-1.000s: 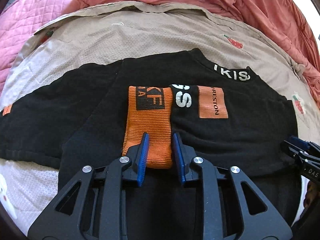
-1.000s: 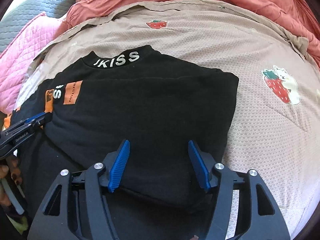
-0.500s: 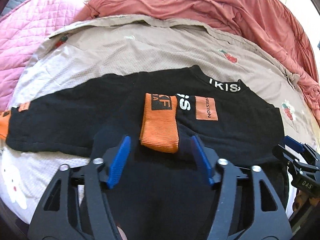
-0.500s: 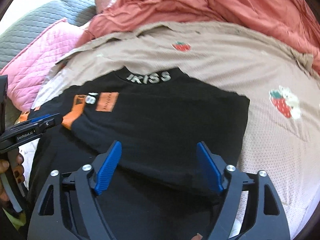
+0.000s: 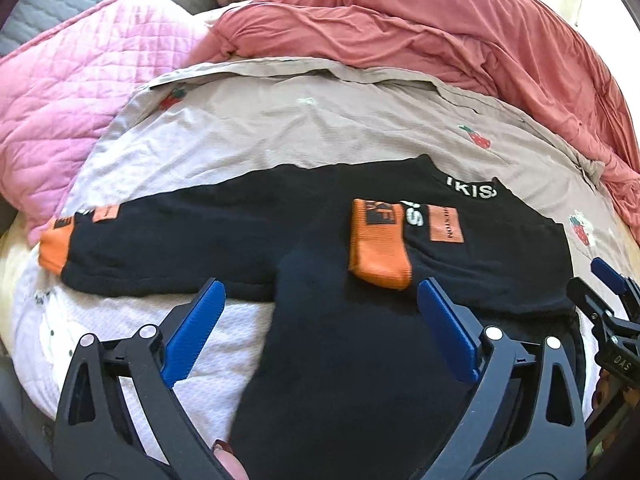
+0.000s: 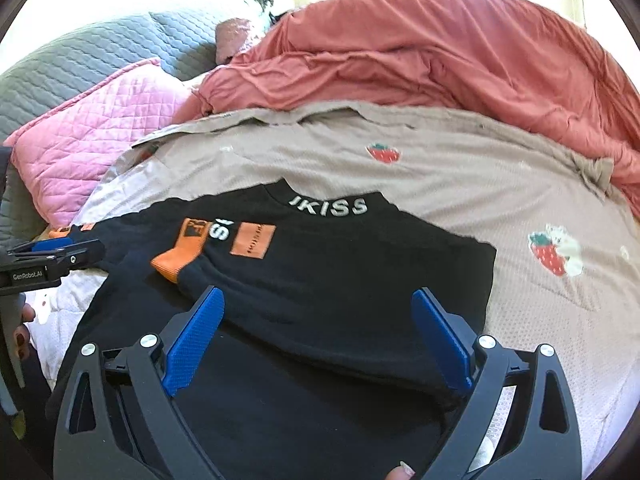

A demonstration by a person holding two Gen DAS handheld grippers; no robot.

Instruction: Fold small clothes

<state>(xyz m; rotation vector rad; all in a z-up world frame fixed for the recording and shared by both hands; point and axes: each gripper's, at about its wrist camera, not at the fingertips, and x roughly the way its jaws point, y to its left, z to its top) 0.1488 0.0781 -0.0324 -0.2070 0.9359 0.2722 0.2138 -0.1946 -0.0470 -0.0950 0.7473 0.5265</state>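
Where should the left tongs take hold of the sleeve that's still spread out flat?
Probably at the orange cuff of the unfolded sleeve. It lies flat on the beige sheet, pointing away from the black sweatshirt. Bring the open left tongs in from the outer end, pinching the ribbed cuff edge.

Bright daylight, blown-out top, fisheye-warped dark edges

My left view: black sweater's (image 5: 360,360) near hem hidden behind the fingers (image 5: 192,332); small orange patch (image 5: 445,228) lettering unreadable.
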